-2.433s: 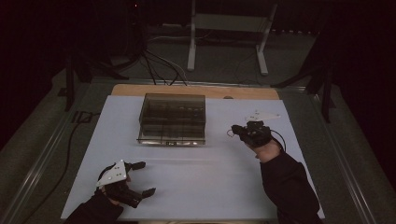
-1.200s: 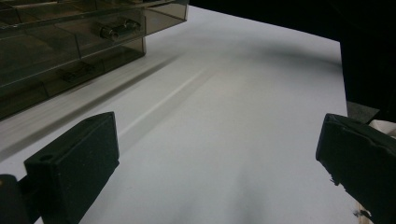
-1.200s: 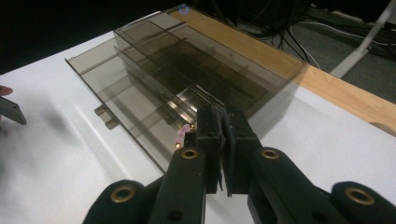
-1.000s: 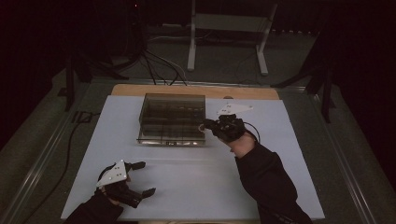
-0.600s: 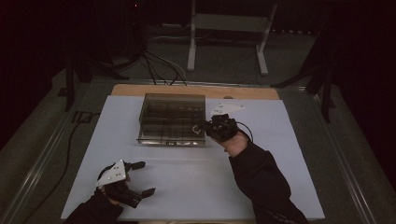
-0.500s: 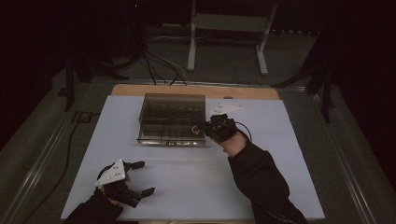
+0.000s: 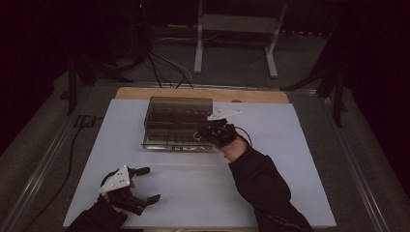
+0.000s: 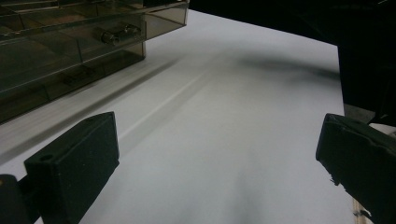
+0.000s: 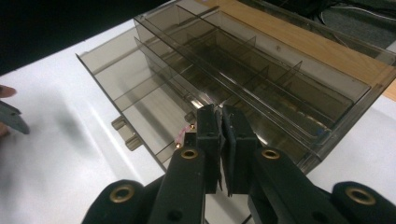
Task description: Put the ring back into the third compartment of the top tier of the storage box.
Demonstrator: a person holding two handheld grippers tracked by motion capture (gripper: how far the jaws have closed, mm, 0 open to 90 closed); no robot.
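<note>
Right gripper [image 9: 223, 122], jaws pinched on something small and pink [image 9: 180, 136] (can't tell what), sits over the smoky clear plastic compartment box [image 7: 178, 122] near the table's far edge, so I'd centre over one compartment before releasing, while the left gripper [image 7: 145, 184] rests wide open near the front-left corner.

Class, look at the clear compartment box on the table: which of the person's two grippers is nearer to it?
The right. The right gripper is at the compartment box, over its right front corner, jaws shut. The left gripper sits apart from it near the table's front edge, jaws open.
</note>
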